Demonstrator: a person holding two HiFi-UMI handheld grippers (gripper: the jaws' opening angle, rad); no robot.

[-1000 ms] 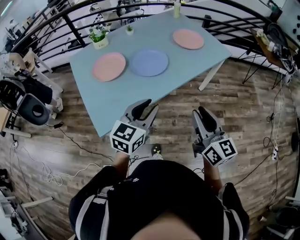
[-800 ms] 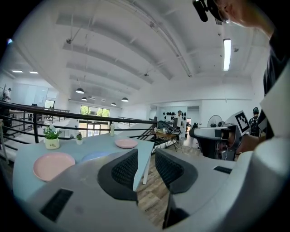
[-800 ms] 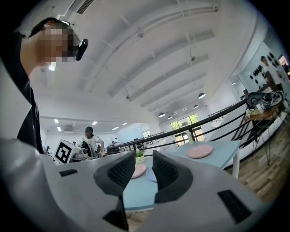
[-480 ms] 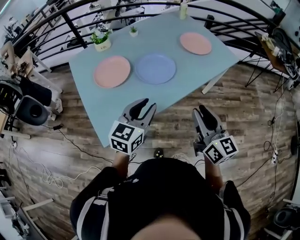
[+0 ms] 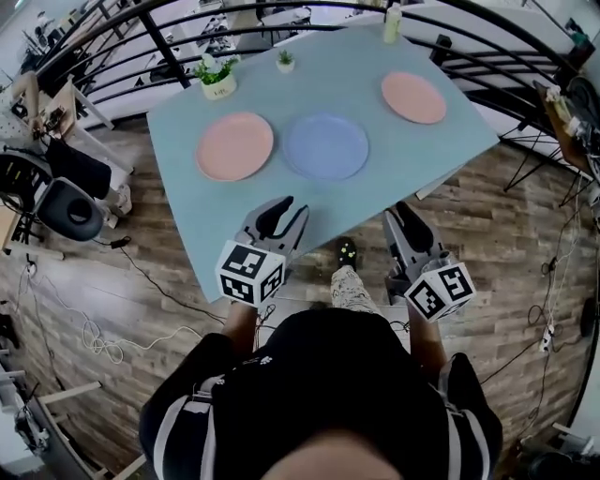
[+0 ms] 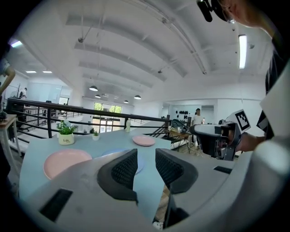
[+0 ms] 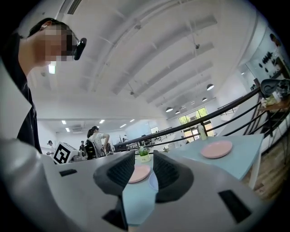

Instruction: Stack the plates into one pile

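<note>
Table (image 5: 220, 239) drawn closer; plates (image 5: 325, 146) well ahead of left claw (image 5: 285, 212), right claw (image 5: 405, 216), both parted.

Table (image 5: 319, 84) carries three plates, all apart, none stacked. Pink plate (image 5: 235, 146) toward the left edge; blue plate (image 5: 325, 146) just beside it, mid-table; second pink plate (image 5: 413, 97) near the right edge. Potted plant (image 5: 216, 79) at the far-left corner, small plant (image 5: 284, 60) along the far edge, bottle (image 5: 392, 23) near the far-right corner. Left tongs (image 5: 272, 220) over the near edge, jaws apart, empty. Right tongs (image 5: 408, 230) off the near edge; gap hard to judge, seen side-on.
</note>
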